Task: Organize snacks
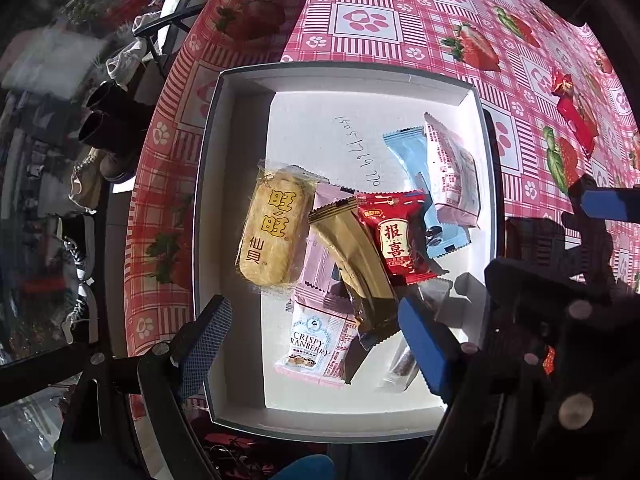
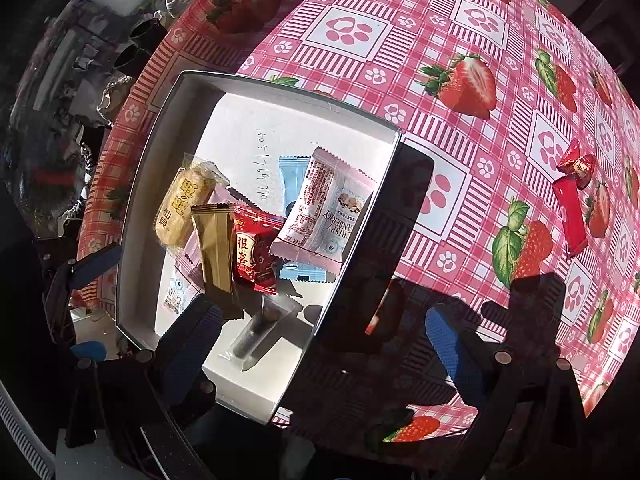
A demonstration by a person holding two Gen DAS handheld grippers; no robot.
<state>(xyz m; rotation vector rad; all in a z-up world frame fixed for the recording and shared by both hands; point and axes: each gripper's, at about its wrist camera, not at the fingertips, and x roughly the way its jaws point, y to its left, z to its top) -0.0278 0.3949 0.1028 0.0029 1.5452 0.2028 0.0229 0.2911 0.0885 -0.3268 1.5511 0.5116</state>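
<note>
A white box (image 1: 344,76) (image 2: 280,392) on the strawberry tablecloth holds several snacks: a yellow rice cracker (image 1: 272,232) (image 2: 180,208), a gold packet (image 1: 356,260) (image 2: 214,248), a red packet (image 1: 396,236) (image 2: 252,256), a light blue packet (image 1: 408,152) and pink-white cranberry packets (image 1: 316,344) (image 2: 328,208). A red stick packet (image 2: 572,216) (image 1: 576,120) and a small red candy (image 2: 576,164) (image 1: 562,82) lie on the cloth to the right of the box. My left gripper (image 1: 316,348) hangs open and empty over the box's near end. My right gripper (image 2: 320,340) is open and empty, straddling the box's right wall.
The table edge (image 1: 160,184) curves along the left, with shoes (image 1: 92,176) and clutter on the floor beyond. The right gripper's body (image 1: 560,300) shows at the right of the left wrist view. A clear-wrapped dark stick (image 2: 256,332) lies in the box's near corner.
</note>
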